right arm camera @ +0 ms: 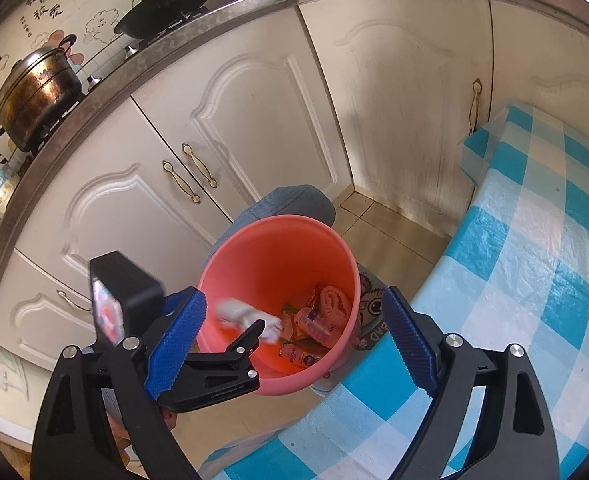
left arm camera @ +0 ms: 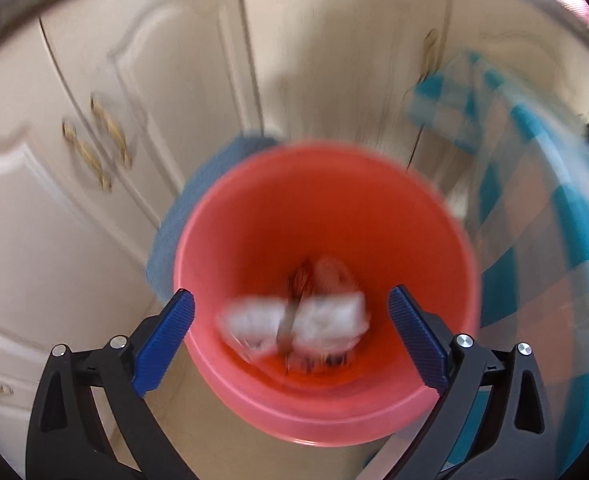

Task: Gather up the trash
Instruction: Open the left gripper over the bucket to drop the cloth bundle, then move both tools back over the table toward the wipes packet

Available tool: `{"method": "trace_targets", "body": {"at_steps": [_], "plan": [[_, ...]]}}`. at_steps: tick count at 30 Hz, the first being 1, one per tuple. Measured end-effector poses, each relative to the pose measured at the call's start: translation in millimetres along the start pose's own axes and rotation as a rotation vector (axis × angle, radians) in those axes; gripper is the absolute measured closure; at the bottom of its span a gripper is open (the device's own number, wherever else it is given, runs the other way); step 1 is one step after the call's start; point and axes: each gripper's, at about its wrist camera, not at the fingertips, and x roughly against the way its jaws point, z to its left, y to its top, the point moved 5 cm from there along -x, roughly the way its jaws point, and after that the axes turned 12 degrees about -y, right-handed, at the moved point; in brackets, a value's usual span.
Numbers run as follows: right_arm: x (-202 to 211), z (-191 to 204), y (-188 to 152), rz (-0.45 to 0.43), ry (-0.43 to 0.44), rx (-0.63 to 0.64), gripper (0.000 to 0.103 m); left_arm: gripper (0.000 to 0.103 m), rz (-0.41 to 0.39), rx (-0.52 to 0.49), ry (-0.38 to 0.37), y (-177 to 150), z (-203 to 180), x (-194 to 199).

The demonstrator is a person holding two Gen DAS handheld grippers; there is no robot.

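Cream cabinet doors (left arm camera: 94, 92) fill the left wrist view; the left gripper (left arm camera: 290, 340) gapes wide over the pink bucket (left arm camera: 434, 240), white crumpled paper (left arm camera: 294, 322) blurred between its fingers, untouched

Right wrist view: the right gripper (right arm camera: 294, 340), spread and empty, hangs beside the checked tablecloth (right arm camera: 534, 240); wrappers (right arm camera: 314, 320) lie in the bucket

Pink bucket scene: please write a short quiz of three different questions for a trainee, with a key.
1. True or false: the left gripper is shut on the white crumpled tissue.
2. Where do the snack wrappers lie? A) on the checked tablecloth B) inside the pink bucket C) on the stove
3. Fill in: on the counter, a black ___ sits beyond the steel pot.

Key: 1 false, both grippers open, the right gripper too; 2 B; 3 wok.
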Motion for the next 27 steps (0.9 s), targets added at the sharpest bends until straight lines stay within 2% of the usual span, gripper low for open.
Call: {"method": "trace_targets", "body": {"at_steps": [2,6,10,14,23,27], "plan": [[1.1,-2.4,-0.3,0.002,0.005,-0.013,0.015,0.005,0.0,-0.023,-0.007,1.1,-2.8,-0.6],[9.5,-7.7,-0.2,-0.015,0.014,-0.028,0.015,0.005,-0.052,0.026,-0.031,7.3,2.5,12.4],[22.9,-19.0,-0.6,-0.044,0.012,-0.065,0.014,0.005,-0.027,0.066,-0.005,3.2,8.2,10.8],[32.6,-36.3,-7.2,-0.057,-0.004,-0.107,0.014,0.005,-0.031,0.105,-0.024,-1.1,8.8,16.0],[44.2,-68.6,-28.9,-0.061,-0.028,-0.187,0.011,0.005,-0.087,0.136,-0.053,4.7,-2.5,37.8],[52.4,-80.0,-37.9,-0.067,-0.031,-0.203,0.011,0.005,-0.086,0.14,-0.082,8.1,-13.6,45.3]]}}
